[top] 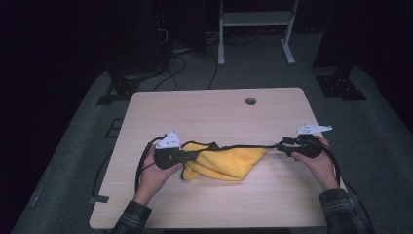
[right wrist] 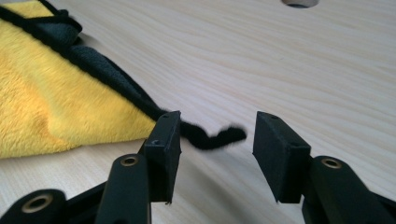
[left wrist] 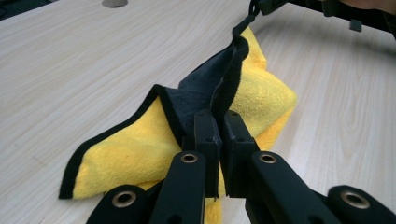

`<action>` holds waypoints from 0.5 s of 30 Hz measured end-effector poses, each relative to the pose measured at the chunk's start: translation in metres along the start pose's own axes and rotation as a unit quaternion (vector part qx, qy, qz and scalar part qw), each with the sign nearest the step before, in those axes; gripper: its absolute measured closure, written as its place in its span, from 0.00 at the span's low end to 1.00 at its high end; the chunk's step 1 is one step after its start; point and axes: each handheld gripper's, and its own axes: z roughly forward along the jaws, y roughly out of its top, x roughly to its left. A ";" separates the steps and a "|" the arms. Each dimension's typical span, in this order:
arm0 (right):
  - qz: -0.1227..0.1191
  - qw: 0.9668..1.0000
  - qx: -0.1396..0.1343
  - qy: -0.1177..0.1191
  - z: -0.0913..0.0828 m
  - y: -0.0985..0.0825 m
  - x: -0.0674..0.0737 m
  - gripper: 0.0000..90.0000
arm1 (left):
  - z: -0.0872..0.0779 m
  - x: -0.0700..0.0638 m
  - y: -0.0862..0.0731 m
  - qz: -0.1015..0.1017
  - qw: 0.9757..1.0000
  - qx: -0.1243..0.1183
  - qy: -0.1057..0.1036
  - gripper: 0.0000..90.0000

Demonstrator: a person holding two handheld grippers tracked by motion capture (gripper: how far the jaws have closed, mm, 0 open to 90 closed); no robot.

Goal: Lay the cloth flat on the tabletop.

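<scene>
Yellow cloth [top: 221, 163] lies bunched on the worktop [top: 214, 112]. Left gripper [left wrist: 219, 133] jaws are pinched on its dark hem. Right gripper [right wrist: 217, 140] jaws are spread – the black corner tip lies loose between them. Step judged: folding or spreading – the corner must next be regripped or left.

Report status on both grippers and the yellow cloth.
Left gripper shut on cloth edge. Right gripper open, the cloth's black corner tip loose between its jaws. Nothing else on the table near the cloth.
</scene>
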 end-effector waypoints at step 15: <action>-0.012 0.998 0.018 0.057 0.047 0.012 0.005 0.48 | 0.002 0.003 -0.001 -0.002 1.000 0.004 -0.001 0.96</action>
